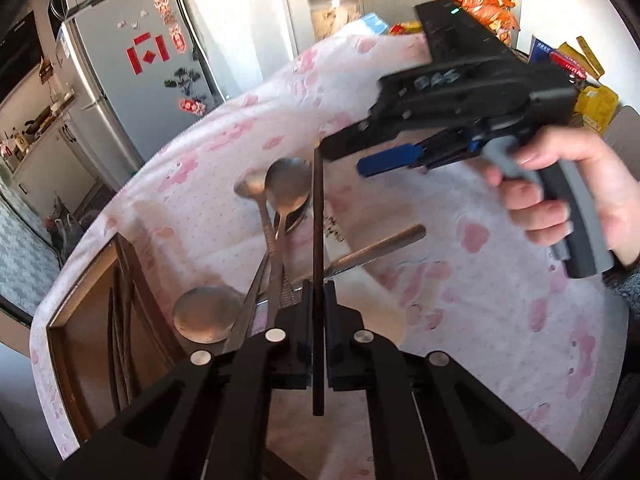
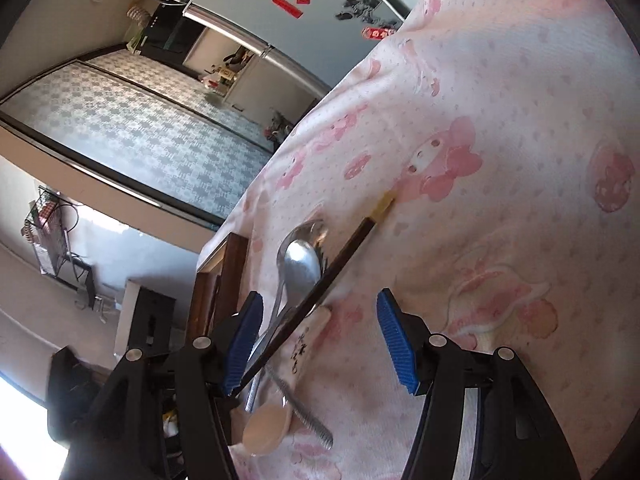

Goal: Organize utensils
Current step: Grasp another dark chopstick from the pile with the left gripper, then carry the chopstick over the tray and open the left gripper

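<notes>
- Surface: pink-print cloth (image 1: 460,280) over the table, fills centre & right of left-wrist view.
- Left gripper (image 1: 319,320) clamped on a dark chopstick (image 1: 318,216), frame centre.
- Spoons (image 1: 286,188) in a heap just left of it; wooden tray (image 1: 80,344) lower left.
- Right gripper (image 2: 320,336) jaws apart, nothing pinched; chopstick runs between them.
- Room: fridge (image 1: 120,60) upper left w/ red stickers; snack bags (image 1: 480,0) upper right, prob. packets, blurred.

Bright daylight, strong fisheye bending at edges, right gripper (image 1: 352,156) motion-blurred
</notes>
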Motion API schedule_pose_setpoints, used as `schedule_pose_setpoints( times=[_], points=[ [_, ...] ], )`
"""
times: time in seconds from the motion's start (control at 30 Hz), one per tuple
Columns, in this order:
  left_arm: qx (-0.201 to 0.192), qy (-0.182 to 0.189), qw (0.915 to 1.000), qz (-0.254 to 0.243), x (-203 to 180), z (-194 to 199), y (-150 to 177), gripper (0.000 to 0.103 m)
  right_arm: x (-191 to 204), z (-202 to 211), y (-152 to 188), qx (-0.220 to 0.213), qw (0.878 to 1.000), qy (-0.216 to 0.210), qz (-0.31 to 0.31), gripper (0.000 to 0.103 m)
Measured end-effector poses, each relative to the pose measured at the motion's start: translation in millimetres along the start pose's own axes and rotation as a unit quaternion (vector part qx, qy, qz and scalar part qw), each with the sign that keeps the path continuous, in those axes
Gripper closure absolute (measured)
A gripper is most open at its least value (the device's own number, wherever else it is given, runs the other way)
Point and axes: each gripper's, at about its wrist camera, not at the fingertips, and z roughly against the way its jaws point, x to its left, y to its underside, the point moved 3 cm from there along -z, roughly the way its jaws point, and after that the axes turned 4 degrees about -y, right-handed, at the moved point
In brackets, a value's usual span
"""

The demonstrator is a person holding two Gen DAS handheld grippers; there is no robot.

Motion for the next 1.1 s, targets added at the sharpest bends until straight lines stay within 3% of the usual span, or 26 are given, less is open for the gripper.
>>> schedule_pose_setpoints(
  times=[0.17, 0.23, 0.3, 0.37, 0.4, 0.7, 0.93, 1.1],
  points=[
    [-0.001, 0.008, 1.0, 0.004, -8.2, -1.8, 0.6, 0.097, 3.2, -6.4, 0.5, 0.005, 1.0, 0.007, 0.004, 0.043],
    [-0.009, 0.032, 0.9992, 0.022, -8.3, 1.5, -1.0, 0.097, 4.4, -8.6, 1.4, 0.005, 1.0, 0.011, 0.008, 0.047],
    [-0.016, 0.044, 0.9986, 0.026, -11.8, 5.0, -1.9, 0.097, 3.8, -11.6, 1.2, 0.005, 1.0, 0.022, 0.013, 0.058],
    [-0.015, 0.036, 0.999, 0.022, -14.8, 4.5, -1.4, 0.097, 4.3, -11.0, 1.0, -0.002, 0.999, 0.034, 0.023, 0.08],
    [-0.012, 0.035, 0.999, 0.024, -14.8, 3.3, 0.0, 0.097, 4.8, -9.4, 1.2, -0.005, 0.999, 0.035, 0.028, 0.083],
    [-0.026, 0.026, 0.9986, 0.037, -0.3, 19.9, 16.3, 0.097, 51.6, -13.1, 2.9, -0.011, 0.997, 0.031, 0.077, 0.087],
    [-0.021, -0.007, 0.9963, 0.083, 48.0, 48.9, 64.5, 0.096, 127.9, -77.1, 22.2, 0.026, 0.99, 0.015, 0.141, 0.09],
    [-0.018, -0.027, 0.9903, 0.135, 89.6, 61.5, 102.9, 0.097, 160.4, -126.1, 37.2, 0.052, 0.986, 0.018, 0.16, 0.09]
  ],
)
